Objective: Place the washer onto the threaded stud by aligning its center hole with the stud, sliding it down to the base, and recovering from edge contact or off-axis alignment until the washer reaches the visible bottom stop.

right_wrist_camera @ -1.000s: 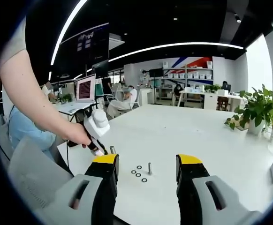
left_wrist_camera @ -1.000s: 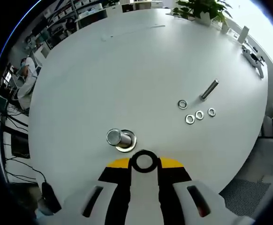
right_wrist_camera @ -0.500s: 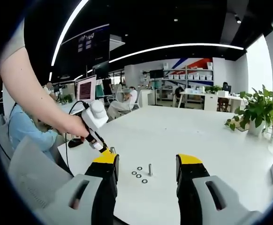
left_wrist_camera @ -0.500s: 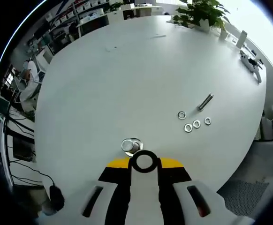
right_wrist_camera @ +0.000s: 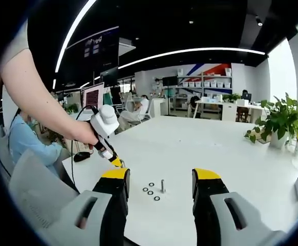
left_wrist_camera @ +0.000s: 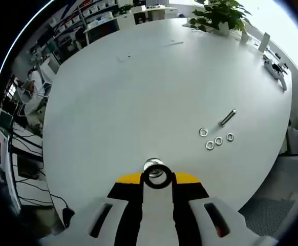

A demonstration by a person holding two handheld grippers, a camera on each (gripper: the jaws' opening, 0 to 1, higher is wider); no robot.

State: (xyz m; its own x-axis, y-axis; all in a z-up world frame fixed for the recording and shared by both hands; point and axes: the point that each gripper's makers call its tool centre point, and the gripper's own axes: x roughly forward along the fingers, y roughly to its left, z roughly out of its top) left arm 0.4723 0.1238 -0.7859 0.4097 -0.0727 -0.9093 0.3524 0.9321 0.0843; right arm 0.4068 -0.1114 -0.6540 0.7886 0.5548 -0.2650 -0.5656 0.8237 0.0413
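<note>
**Washer over the stud, alignment in hand**

Nearest in the left gripper view, the left claw (left_wrist_camera: 157, 180) has its yellow-tipped black jaws drawn close together on a dark, flat metal ring washer (left_wrist_camera: 157, 176), held face-up at the tips. Just beyond it, partly covered by the ring, stands the short shiny steel threaded stud (left_wrist_camera: 153, 165) on its round base, near the close edge of the large round white desk (left_wrist_camera: 139, 92). The washer's hole looks almost, though not fully, over the stud's top, so the step in hand appears to be lining up the hole. The next move probably calls for a small correction to centre the ring, keeping it level, then a straight descent; if an edge catches the threads, a slight lift and re-centre should free it.

Further along the smooth, matte desk, toward its right edge, four small bright silver washers (left_wrist_camera: 214, 138) lie flat in a loose cluster, and beside them a slim grey metal bolt (left_wrist_camera: 227, 117) lies on its side.

In the right gripper view the right claw (right_wrist_camera: 159, 179) hangs with its jaws wide apart and nothing between them, above the near desk edge. At the far edge stands a leafy green potted plant (left_wrist_camera: 218, 13).
</note>
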